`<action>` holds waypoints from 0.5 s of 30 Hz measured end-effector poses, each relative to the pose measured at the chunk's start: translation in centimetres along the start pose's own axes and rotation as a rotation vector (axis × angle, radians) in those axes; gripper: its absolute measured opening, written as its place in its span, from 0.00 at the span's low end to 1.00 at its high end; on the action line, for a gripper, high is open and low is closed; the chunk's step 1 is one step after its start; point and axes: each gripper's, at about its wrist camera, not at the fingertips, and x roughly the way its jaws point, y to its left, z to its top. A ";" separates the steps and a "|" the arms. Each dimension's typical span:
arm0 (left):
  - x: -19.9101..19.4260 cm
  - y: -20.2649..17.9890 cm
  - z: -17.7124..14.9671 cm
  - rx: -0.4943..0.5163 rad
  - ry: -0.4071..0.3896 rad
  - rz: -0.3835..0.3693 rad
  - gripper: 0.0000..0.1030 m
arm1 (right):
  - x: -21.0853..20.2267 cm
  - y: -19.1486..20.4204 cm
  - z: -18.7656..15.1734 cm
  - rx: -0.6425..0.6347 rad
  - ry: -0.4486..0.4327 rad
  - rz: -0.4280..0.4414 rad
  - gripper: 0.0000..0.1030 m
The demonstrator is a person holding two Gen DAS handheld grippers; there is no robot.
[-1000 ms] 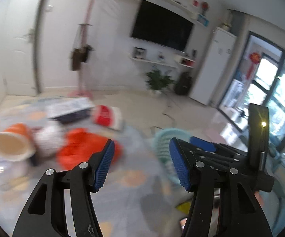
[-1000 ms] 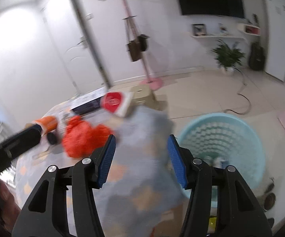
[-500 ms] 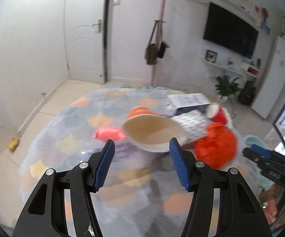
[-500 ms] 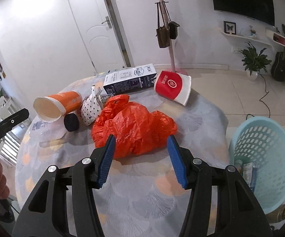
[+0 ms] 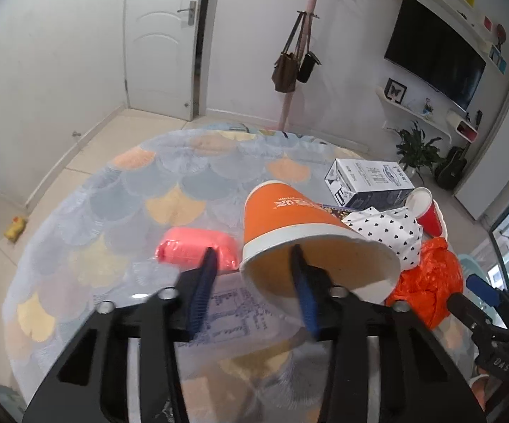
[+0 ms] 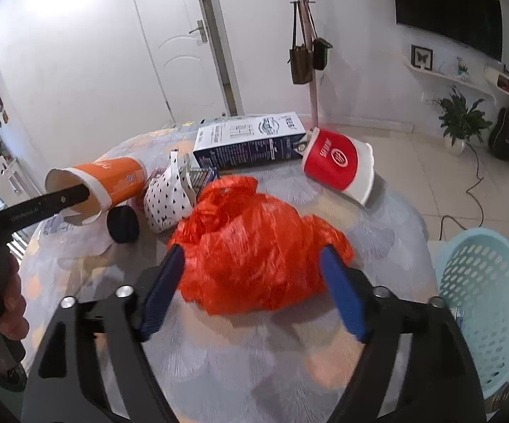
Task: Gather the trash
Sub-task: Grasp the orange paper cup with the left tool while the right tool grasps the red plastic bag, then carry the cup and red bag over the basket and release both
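An orange paper cup lies on its side on the round table, mouth towards me. My left gripper straddles the cup's rim, one finger inside the mouth and one outside. Its jaws are closing, with a gap still showing beside the outer pad. The right wrist view shows that finger reaching into the cup. A crumpled orange plastic bag sits between the fingers of my right gripper, whose jaws are opening wide around it without pressing.
Also on the scalloped tablecloth: a pink packet, a polka-dot paper bag, a blue-and-white carton, a red cup and a black round thing. A turquoise basket stands on the floor at the right.
Both grippers have come in closer over the table. The left one narrowed and slid a finger into the orange cup. The right one widened around the orange bag.
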 end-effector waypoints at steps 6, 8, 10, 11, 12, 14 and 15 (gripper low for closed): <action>-0.6 0.1 -0.1 -0.009 -0.040 -0.039 0.04 | 2.5 0.2 -0.4 0.012 0.040 -0.013 0.78; -1.4 -0.1 -0.2 -0.003 -0.069 -0.051 0.01 | 3.0 -0.2 -0.6 0.045 0.070 0.011 0.76; -2.4 -0.4 -0.4 0.003 -0.098 -0.066 0.01 | 2.8 -0.5 -0.7 0.063 0.062 0.030 0.68; -3.2 -0.6 -0.7 0.009 -0.118 -0.071 0.01 | 2.7 -0.5 -0.7 0.060 0.061 0.024 0.62; -3.8 -0.8 -0.9 0.012 -0.132 -0.078 0.01 | 2.6 -0.5 -0.7 0.057 0.067 0.027 0.55; -4.9 -1.0 -1.3 0.012 -0.155 -0.093 0.01 | 2.5 -0.4 -0.8 0.052 0.071 0.046 0.41; -5.4 -1.1 -1.6 0.012 -0.164 -0.101 0.01 | 2.3 -0.1 -0.8 0.038 0.068 0.048 0.34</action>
